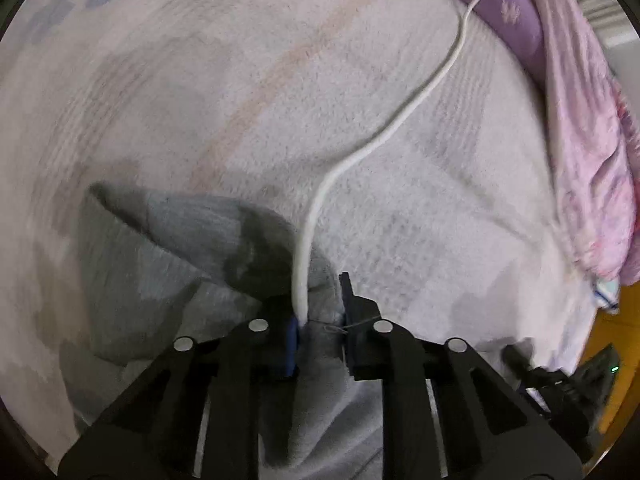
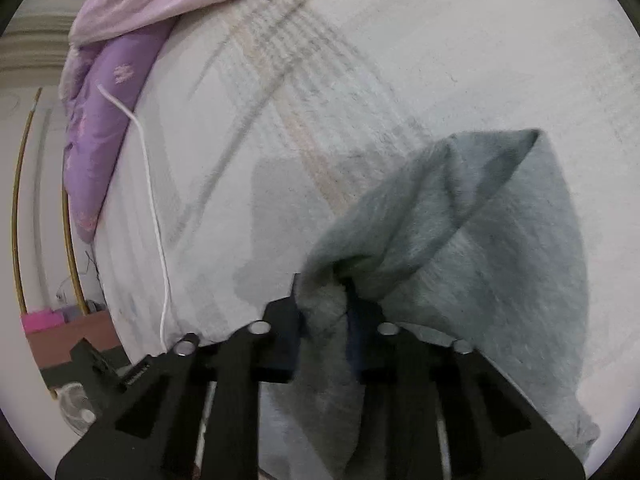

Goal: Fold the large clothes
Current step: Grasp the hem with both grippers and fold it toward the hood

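1. Grey garment (image 2: pixel 460 240) lies bunched on the bed (image 1: pixel 200 80), one part lifted off the pale fleece blanket.
2. Left tool (image 1: pixel 320 320): jaws nearly closed, pinching a fold of the grey cloth; a white cord (image 1: pixel 400 120) ends at the same pinch.
3. Right tool (image 2: pixel 324 316): jaws nearly closed, gripping another bunched fold; cloth drapes to its right.
4. White cord trails across the blanket toward a purple pillow (image 1: pixel 516 12).
5. Pink quilt (image 1: pixel 588 140) sits heaped at the bed edge.
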Demonstrator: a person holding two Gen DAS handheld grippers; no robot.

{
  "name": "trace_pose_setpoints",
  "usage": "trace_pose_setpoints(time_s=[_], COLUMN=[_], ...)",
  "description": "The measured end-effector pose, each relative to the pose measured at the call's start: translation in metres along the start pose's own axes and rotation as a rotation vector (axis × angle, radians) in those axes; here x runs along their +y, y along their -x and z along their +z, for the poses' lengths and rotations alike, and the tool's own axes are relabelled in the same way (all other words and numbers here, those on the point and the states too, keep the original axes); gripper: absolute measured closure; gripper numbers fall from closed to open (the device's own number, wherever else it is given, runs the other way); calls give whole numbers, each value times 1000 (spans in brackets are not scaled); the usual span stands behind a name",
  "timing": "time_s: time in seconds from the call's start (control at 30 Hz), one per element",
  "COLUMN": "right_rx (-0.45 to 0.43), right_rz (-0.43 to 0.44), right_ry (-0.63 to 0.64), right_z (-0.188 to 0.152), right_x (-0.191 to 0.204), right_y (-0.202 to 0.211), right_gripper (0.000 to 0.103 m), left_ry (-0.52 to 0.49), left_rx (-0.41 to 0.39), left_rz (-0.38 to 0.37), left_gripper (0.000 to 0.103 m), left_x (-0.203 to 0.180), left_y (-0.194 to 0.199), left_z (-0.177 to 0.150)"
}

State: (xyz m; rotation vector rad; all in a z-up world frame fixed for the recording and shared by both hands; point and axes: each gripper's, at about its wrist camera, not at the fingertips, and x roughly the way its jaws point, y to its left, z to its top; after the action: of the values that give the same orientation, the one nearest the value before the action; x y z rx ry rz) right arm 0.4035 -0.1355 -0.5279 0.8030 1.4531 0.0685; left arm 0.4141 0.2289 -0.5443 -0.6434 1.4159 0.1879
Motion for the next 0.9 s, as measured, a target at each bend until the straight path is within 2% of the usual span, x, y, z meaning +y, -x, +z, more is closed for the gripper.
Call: trace_pose_setpoints(time_s=[0.27, 0.47, 0.7, 0.77, 0.9], right_rx=[-94, -173, -245, -240, -184], right_rz=[36, 57, 82, 75, 117], right_ry=[90, 141, 111, 98, 31], right_z=[-41, -97, -184, -204, -251], right_x=[11, 19, -4, -15, -54], right_y=[52, 105, 152, 156, 159], right_gripper=[91, 92, 92, 92, 93], left_ry=[-45, -75, -133, -120, -104], left_rx=[-88, -110, -138, -136, -145], left_rz=[-106, -164, -162, -154, -111], left_gripper=[88, 88, 88, 88, 88], left_x=[6, 18, 47, 58, 84], left_y=[66, 117, 168, 174, 174], left_z=[-39, -84, -169, -193, -253])
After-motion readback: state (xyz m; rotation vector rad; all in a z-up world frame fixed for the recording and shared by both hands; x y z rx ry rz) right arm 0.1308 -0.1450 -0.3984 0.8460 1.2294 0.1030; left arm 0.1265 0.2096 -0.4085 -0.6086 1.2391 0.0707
